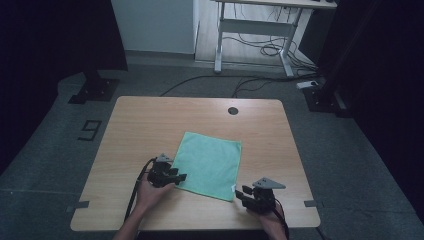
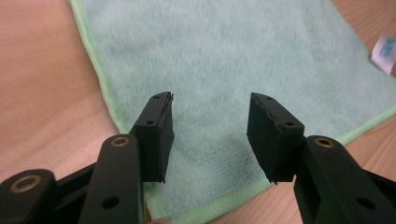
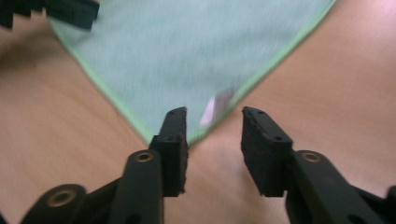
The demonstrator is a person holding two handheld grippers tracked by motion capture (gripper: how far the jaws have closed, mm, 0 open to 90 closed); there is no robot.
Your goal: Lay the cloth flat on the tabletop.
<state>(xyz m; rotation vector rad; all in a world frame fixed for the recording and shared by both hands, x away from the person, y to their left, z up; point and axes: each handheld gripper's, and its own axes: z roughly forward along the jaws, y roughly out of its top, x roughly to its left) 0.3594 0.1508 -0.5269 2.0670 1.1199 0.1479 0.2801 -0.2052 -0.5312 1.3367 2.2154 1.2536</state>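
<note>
Overhead forward-down, two close views, shared cloth (image 1: 210, 165)

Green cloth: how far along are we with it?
Done: the green cloth lies flat and unfolded on the table. In hand: left tool open above its near-left corner; right tool open just short of the tagged near-right corner. Left: gripping either corner, so no fold has begun.

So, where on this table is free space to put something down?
The far strip between the green cloth and the round hole is bare, and so are the wide left side and the right side of the table. The near edge is crowded: both hand-held grippers, left and right, flank the cloth's near corners.
</note>
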